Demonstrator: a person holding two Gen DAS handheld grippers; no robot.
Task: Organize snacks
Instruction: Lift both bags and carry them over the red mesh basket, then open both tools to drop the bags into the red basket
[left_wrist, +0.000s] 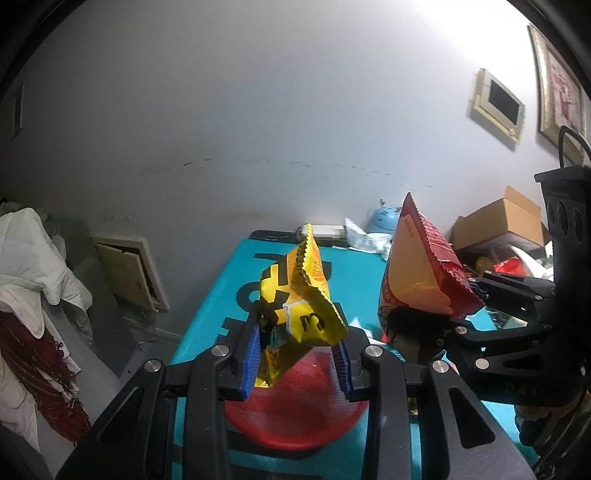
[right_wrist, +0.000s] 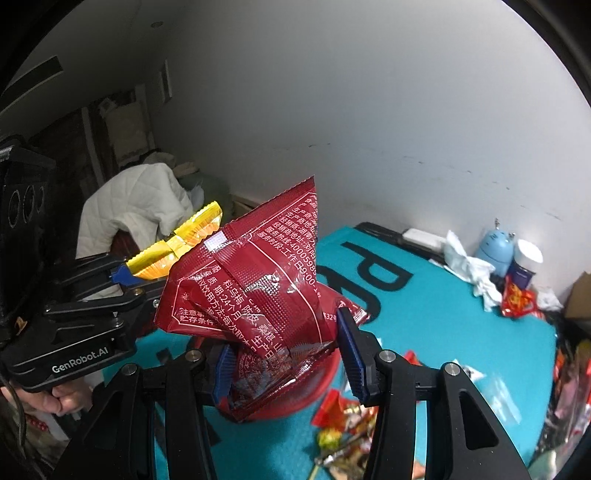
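Note:
My left gripper (left_wrist: 297, 363) is shut on a yellow snack packet (left_wrist: 299, 295) and holds it above a red plate (left_wrist: 295, 410) on the teal table (left_wrist: 207, 325). My right gripper (right_wrist: 286, 363) is shut on a dark red snack packet (right_wrist: 258, 280) and holds it over the same red plate (right_wrist: 325, 380). The red packet (left_wrist: 417, 269) and right gripper show at the right of the left wrist view. The yellow packet (right_wrist: 184, 243) and left gripper show at the left of the right wrist view.
Several loose wrapped snacks (right_wrist: 343, 424) lie on the teal table (right_wrist: 443, 325) near the front right. A blue gadget (right_wrist: 495, 251), a jar (right_wrist: 524, 264) and crumpled tissue (right_wrist: 469, 266) sit at the far edge. Cardboard boxes (left_wrist: 506, 221) stand right. White clothing (left_wrist: 33, 266) hangs left.

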